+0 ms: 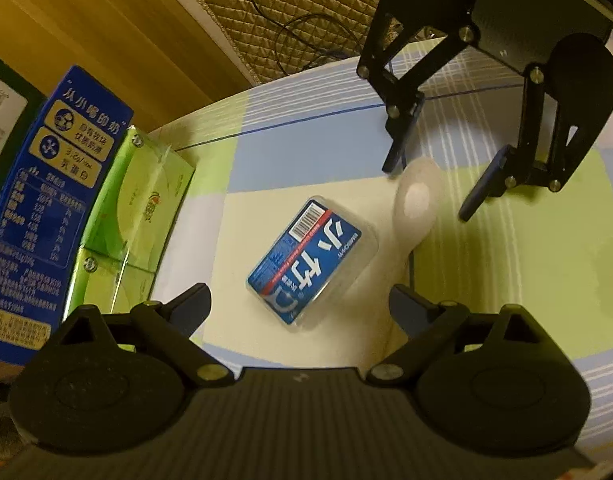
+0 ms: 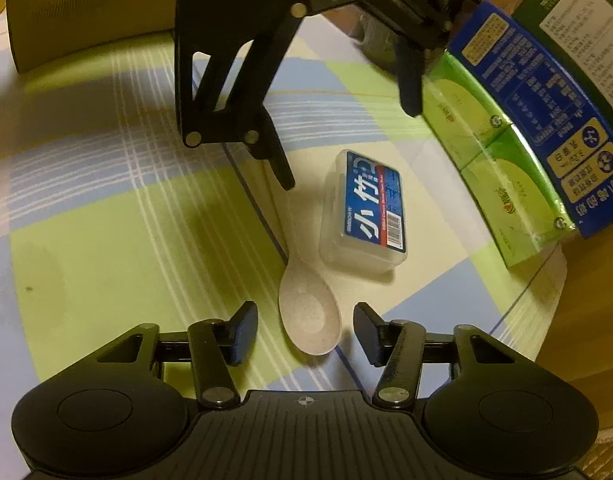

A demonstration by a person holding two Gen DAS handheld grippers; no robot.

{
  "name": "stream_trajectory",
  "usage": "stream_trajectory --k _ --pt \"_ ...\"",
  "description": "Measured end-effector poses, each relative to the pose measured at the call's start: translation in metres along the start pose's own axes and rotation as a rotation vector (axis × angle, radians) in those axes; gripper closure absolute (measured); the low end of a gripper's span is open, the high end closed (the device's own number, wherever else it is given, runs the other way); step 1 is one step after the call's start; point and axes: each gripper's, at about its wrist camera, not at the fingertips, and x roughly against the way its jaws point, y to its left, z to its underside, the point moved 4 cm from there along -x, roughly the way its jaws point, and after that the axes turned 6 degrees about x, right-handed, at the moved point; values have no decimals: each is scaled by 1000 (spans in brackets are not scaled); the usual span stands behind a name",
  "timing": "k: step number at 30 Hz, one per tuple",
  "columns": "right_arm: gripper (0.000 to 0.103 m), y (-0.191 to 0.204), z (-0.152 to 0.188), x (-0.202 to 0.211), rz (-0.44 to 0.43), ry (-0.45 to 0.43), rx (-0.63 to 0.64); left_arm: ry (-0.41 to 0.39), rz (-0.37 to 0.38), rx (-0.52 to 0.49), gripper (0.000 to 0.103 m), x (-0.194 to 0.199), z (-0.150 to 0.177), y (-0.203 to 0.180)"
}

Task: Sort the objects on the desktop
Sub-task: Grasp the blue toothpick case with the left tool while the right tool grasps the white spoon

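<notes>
Counter cloth (image 2: 86,216) is a plaid of pale green, light blue and cream with thin white stripes. The spoon (image 2: 310,320) is speckled off-white. At its 1 o'clock, a clear case (image 2: 364,212) with a blue label, white lettering and a red stripe. Lime-green box (image 2: 502,184) and dark blue carton (image 2: 546,112) sit beyond.

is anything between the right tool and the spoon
Nothing visible does. The right tool is open with the spoon bowl lying between its fingertips. The blue-labelled plastic box sits beside the spoon's handle, and the left tool hangs above both.
</notes>
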Motion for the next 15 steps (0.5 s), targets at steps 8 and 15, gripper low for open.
stream_trajectory --k 8,15 --pt "69 -5 -3 -7 -23 11 39 5 35 -40 10 -14 -5 4" --pt "71 -4 -3 -7 -38 14 30 17 72 -50 14 -31 -8 12"
